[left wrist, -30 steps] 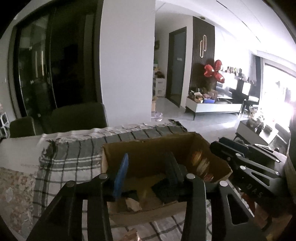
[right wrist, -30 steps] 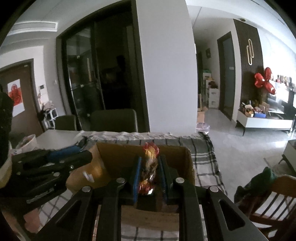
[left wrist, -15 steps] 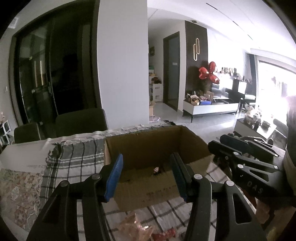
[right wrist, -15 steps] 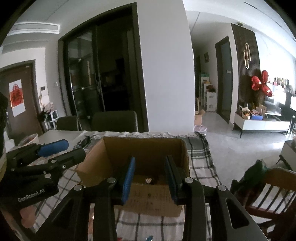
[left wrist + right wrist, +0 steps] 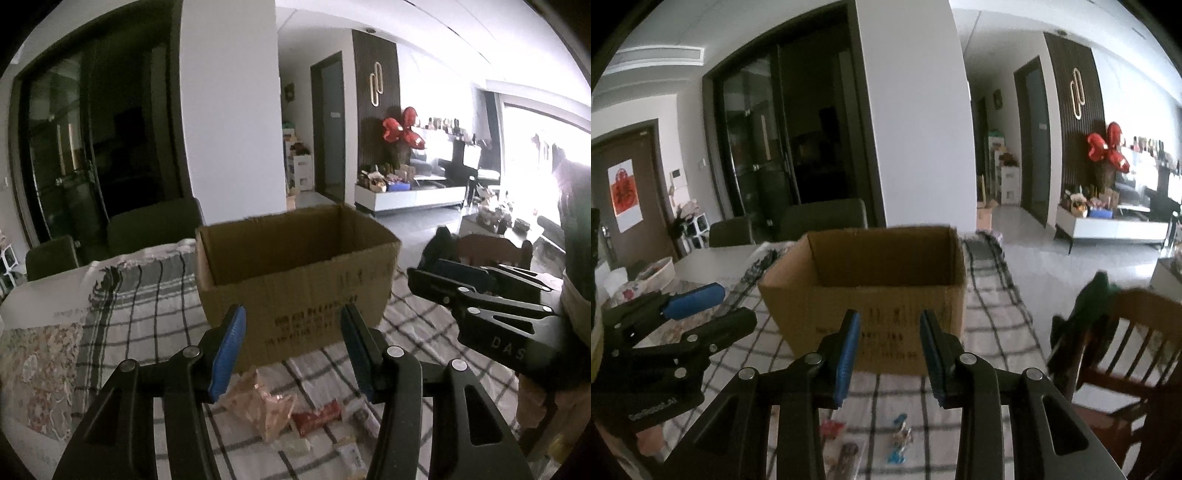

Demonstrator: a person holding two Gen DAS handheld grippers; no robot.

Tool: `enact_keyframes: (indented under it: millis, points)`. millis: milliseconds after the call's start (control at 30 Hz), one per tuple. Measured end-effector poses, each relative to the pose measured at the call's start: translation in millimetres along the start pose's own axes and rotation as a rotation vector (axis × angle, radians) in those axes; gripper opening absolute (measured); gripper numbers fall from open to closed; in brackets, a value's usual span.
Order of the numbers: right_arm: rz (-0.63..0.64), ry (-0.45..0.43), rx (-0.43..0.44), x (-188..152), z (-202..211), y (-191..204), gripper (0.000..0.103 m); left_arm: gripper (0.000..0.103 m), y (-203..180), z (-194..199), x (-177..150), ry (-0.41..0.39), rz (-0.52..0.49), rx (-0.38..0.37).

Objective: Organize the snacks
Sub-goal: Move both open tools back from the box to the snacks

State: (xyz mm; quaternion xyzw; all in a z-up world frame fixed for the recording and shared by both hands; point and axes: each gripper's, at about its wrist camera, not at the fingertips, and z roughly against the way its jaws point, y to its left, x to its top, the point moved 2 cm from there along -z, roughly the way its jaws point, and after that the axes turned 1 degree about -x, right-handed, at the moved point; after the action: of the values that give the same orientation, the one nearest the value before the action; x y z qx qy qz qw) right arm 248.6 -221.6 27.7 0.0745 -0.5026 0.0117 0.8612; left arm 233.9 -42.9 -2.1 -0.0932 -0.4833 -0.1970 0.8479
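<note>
Tongs, both pairs: a second ago my right tongs (image 5: 889, 341) were clamped on a red-gold snack over the cardboard box (image 5: 295, 273); now they gape empty, drawn back, as do my left tongs (image 5: 293, 345). Snack presumably delivered, out of sight inside. Remaining stock: wrapped snacks (image 5: 273, 406) on the checked table (image 5: 147, 295), at 6 o'clock of the box. Next pick due.
</note>
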Motion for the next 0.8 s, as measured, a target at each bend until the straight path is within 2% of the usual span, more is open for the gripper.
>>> enact_keyframes:
  millis: [467,800]
  points:
    - [-0.029,0.142,0.001,-55.2,-15.2,-3.6,0.034,0.052,-9.4,-18.6,-48.9,0.112,-0.018,-0.059]
    - [-0.024,0.215,-0.021,-85.7,-22.8,-3.9,0.034,0.051,-12.9,-27.1,-77.6,0.186,0.032,-0.071]
